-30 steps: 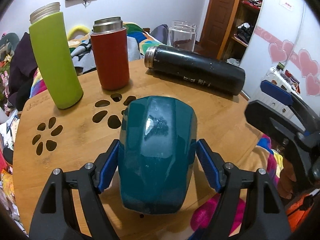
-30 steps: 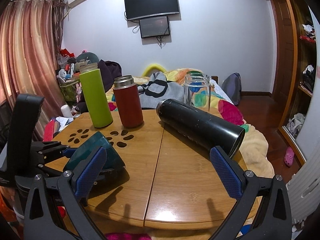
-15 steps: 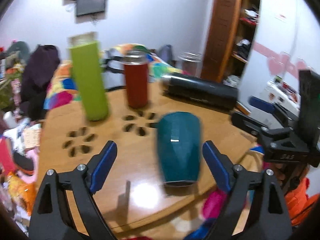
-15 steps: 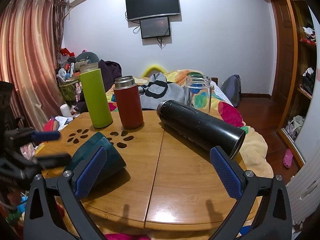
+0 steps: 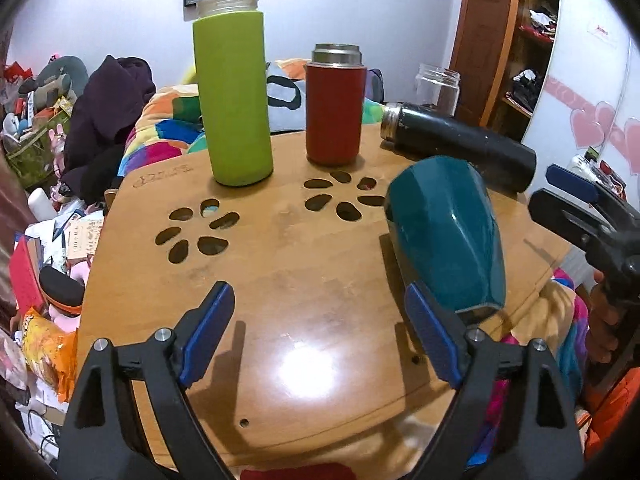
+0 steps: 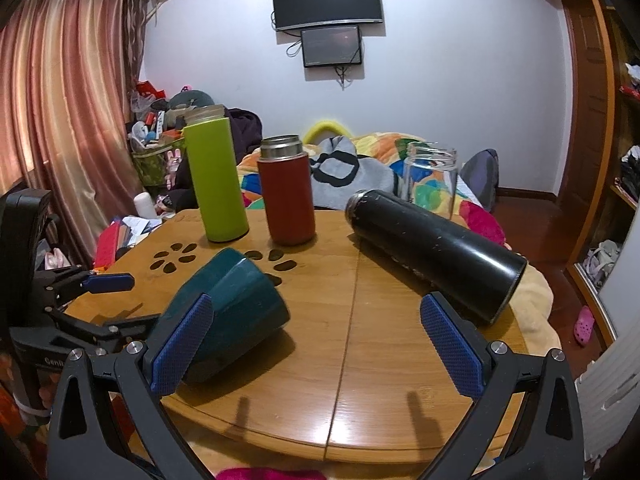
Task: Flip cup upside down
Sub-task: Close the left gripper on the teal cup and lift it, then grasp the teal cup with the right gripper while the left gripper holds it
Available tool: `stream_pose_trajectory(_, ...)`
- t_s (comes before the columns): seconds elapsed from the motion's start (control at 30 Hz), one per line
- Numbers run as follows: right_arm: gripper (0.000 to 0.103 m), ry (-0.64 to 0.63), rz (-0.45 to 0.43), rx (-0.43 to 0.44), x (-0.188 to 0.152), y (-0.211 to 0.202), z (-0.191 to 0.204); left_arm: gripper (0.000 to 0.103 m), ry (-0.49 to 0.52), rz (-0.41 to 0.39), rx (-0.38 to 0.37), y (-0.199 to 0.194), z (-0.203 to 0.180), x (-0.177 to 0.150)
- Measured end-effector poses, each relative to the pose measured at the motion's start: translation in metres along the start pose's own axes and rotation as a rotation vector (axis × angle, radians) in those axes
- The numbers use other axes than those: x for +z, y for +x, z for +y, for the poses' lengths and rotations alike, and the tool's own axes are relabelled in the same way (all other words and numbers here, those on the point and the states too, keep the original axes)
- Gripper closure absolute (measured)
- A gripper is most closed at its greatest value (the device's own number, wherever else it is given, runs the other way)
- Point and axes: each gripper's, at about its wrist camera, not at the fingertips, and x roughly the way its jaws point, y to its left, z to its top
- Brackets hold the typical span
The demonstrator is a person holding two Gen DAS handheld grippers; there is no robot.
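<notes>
A teal faceted cup [image 5: 444, 232] lies on its side on the round wooden table [image 5: 280, 280], its mouth toward the near edge. It also shows in the right wrist view [image 6: 228, 304]. My left gripper [image 5: 320, 336] is open and empty, to the left of the cup, with its right finger pad [image 5: 430, 340] just beside the cup's rim. My right gripper [image 6: 316, 344] is open and empty above the table's front, and its left finger pad [image 6: 182, 344] overlaps the cup in view. The left gripper also shows at the left of the right wrist view [image 6: 80, 300].
A tall green bottle [image 5: 232, 92] and a red flask [image 5: 334, 106] stand at the table's back. A black flask [image 5: 460, 148] lies on its side at the right, behind the cup. A glass jar [image 6: 430, 180] stands beyond it. Flower-shaped cut-outs [image 5: 196, 232] pierce the tabletop. Clutter surrounds the table.
My left gripper opened and let go of the teal cup, then drew back and to the left. The cup lies on its side on the table. The right gripper barely moved.
</notes>
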Motion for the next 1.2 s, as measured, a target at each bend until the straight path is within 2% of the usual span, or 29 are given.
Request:
stream_pose_trajectory(0.53, 0.000, -0.031, 0.002, 0.061, -0.004, 0.001, 0.005, 0.015, 0.053, 0.013, -0.110, 0.012, -0.039, -0.001)
stream_pose_trajectory(0.67, 0.000, -0.028, 0.006, 0.079, -0.008, 0.001, 0.000, 0.015, 0.068, 0.004, -0.099, 0.010, -0.042, 0.000)
stream_pose_trajectory(0.83, 0.000, -0.013, 0.030, 0.121, -0.014, 0.010, -0.004, 0.015, 0.049, -0.065, -0.054, -0.013, -0.025, 0.010)
stream_pose_trajectory(1.0, 0.001, -0.016, 0.077, 0.194, -0.024, 0.024, 0.002, 0.034, 0.020, -0.117, -0.066, -0.027, -0.018, 0.030)
stream_pose_trajectory(1.13, 0.018, -0.042, 0.130, 0.213, -0.031, 0.038, 0.012, 0.054, 0.031, -0.125, -0.127, -0.024, -0.030, 0.040)
stream_pose_trajectory(1.2, 0.023, -0.041, 0.150, 0.220, -0.035, 0.043, 0.012, 0.065, 0.042, -0.130, -0.145, -0.023, -0.037, 0.041)
